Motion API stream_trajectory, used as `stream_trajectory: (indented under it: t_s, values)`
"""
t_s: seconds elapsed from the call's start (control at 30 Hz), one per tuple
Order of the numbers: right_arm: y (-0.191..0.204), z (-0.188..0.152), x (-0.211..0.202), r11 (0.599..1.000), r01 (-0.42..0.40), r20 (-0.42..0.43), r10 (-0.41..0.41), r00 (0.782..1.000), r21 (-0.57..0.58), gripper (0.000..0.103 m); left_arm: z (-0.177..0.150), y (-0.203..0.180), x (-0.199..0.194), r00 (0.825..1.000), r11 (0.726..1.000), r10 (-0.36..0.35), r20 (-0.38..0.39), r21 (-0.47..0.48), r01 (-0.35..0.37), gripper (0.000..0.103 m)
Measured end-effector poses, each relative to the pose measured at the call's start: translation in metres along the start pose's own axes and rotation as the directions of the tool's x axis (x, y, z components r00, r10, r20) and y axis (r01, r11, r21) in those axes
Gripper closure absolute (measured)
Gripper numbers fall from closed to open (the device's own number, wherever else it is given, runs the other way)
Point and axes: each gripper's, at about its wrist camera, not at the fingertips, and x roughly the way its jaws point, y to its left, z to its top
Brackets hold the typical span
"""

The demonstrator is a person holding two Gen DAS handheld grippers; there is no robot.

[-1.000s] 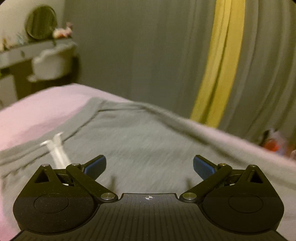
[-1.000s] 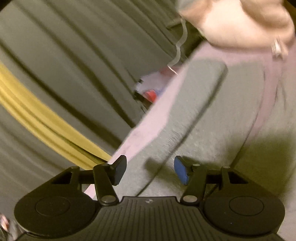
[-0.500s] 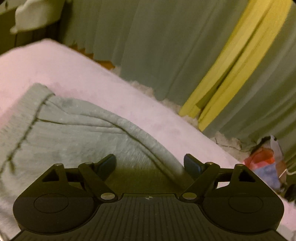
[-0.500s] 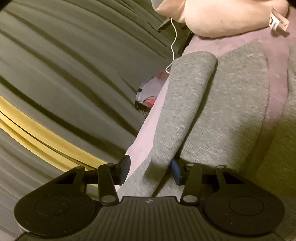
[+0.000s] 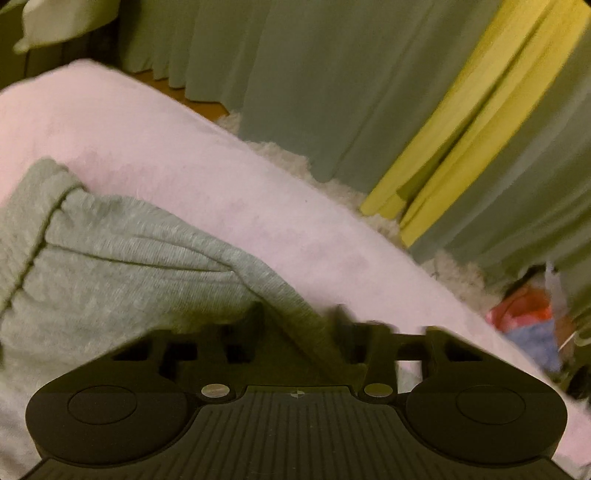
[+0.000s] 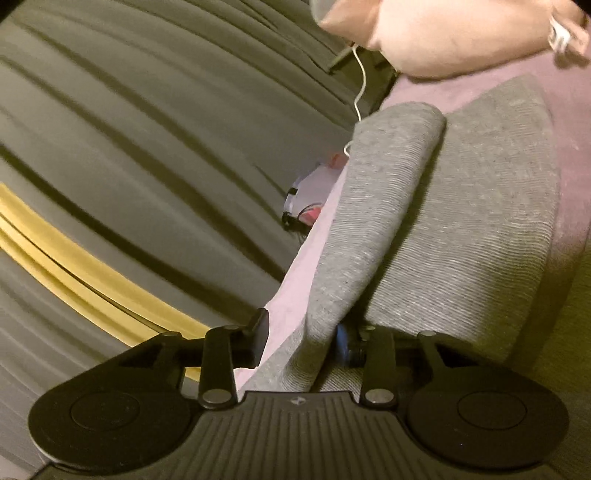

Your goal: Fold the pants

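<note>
The grey knit pants [image 5: 122, 258] lie on a pink bed cover [image 5: 207, 173]. In the left wrist view, my left gripper [image 5: 299, 325] has its jaws closed in on a raised ridge of the pants' edge, with cloth between the fingers. In the right wrist view, the pants [image 6: 461, 206] run away from the camera with one long edge folded up into a ridge. My right gripper [image 6: 301, 332] straddles that ridge, fingers narrowed onto the cloth near the bed's edge.
Grey-green curtains [image 5: 314, 85] with a yellow band [image 5: 454, 122] hang beyond the bed. A white fluffy rug [image 5: 332, 173] and a red and blue bag [image 5: 532, 325] lie on the floor. A pink pillow [image 6: 461, 33] and a white cable [image 6: 360, 92] are at the bed's far end.
Both grippers have closed from wide open onto a fold of the pants' edge. The left gripper swung toward the bed's edge and the cloth has bunched up between its fingers.
</note>
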Motion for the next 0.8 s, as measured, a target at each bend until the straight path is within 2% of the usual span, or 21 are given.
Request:
stream_trajectory:
  t_s: [0.03,0.07,0.17,0.3,0.4,0.47,0.53,0.6,0.7,0.73,0.8]
  values:
    - [0.002,-0.003,-0.002,1.000,0.009,0.007,-0.009,1.000,-0.023,0.090,-0.002,0.000,-0.004,1.000,1.000,0.000,-0.004,0.011,0.000,0.093]
    - [0.003,-0.004,-0.002,0.999,0.024,-0.002,-0.024,1.000,-0.024,0.098,-0.004,0.002,-0.011,1.000,1.000,-0.013,0.011,0.001,0.013,0.093]
    - [0.011,-0.003,-0.018,1.000,0.027,0.013,-0.027,1.000,0.007,0.098,-0.005,0.015,-0.041,0.994,0.994,-0.093,0.063,-0.050,0.096,0.094]
    - [0.047,0.009,-0.071,0.992,-0.040,0.080,0.050,0.996,-0.121,0.099,-0.015,0.030,-0.098,0.972,0.982,-0.176,0.153,-0.041,0.185,0.095]
    - [0.057,0.024,-0.124,0.991,-0.091,0.108,0.102,0.989,-0.098,0.099,-0.038,0.051,-0.155,0.944,0.966,-0.248,0.218,-0.012,0.257,0.095]
    - [0.055,0.029,-0.159,0.988,-0.096,0.111,0.109,0.988,-0.123,0.099,-0.063,0.073,-0.191,0.927,0.956,-0.284,0.247,-0.007,0.295,0.095]
    - [0.046,0.025,-0.200,0.984,-0.067,0.091,0.083,0.992,-0.165,0.099,-0.091,0.094,-0.219,0.923,0.952,-0.296,0.246,-0.007,0.307,0.095]
    - [0.030,0.018,-0.237,0.983,-0.014,0.046,0.022,0.999,-0.184,0.099,-0.122,0.113,-0.234,0.933,0.956,-0.284,0.222,-0.008,0.293,0.095]
    - [0.001,0.009,-0.264,0.982,0.082,-0.066,-0.095,0.993,-0.171,0.098,-0.167,0.136,-0.238,0.963,0.976,-0.217,0.163,0.016,0.217,0.094]
    - [-0.010,0.006,-0.265,0.978,0.129,-0.116,-0.149,0.982,-0.161,0.098,-0.180,0.145,-0.230,0.976,0.983,-0.180,0.122,-0.010,0.182,0.094]
    - [-0.027,0.001,-0.254,0.961,0.246,-0.256,-0.271,0.928,-0.127,0.098,-0.194,0.158,-0.217,0.988,0.987,-0.143,0.061,-0.062,0.147,0.094]
